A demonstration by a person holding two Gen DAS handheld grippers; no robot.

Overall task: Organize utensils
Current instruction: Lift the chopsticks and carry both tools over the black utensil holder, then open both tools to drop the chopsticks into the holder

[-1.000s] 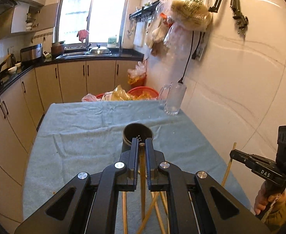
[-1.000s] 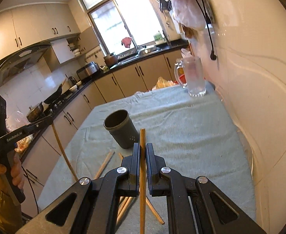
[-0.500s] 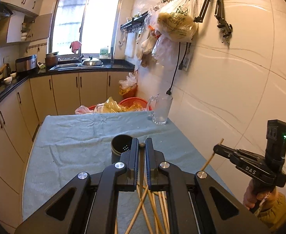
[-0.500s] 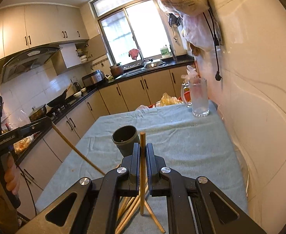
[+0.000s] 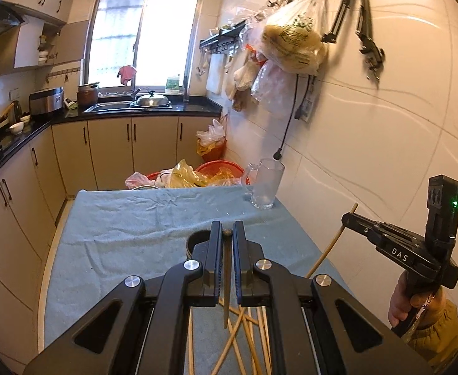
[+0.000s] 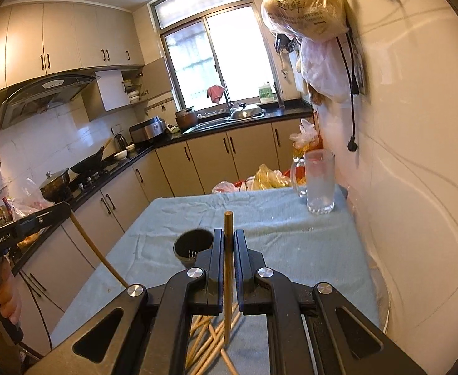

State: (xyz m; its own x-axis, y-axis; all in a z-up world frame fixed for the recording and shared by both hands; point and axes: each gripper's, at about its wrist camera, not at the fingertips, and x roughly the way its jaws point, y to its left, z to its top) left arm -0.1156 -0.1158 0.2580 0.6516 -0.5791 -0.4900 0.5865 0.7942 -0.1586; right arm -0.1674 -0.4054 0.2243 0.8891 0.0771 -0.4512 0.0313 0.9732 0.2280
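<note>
One chopstick (image 5: 226, 284) is clamped upright in the left gripper (image 5: 227, 237), another chopstick (image 6: 228, 268) in the right gripper (image 6: 228, 237), jaws closed.

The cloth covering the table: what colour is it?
The cloth is pale blue-green, plain, no pattern. It shows best in the right wrist view.

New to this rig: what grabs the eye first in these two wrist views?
Each gripper is clamped on a single chopstick held nearly upright: the left gripper and the right gripper. Just beyond both sits the dark holder cup on the blue-green tablecloth, with a pile of loose chopsticks lying crossed below the jaws. A glass mug stands at the far corner by the tiled wall.
</note>
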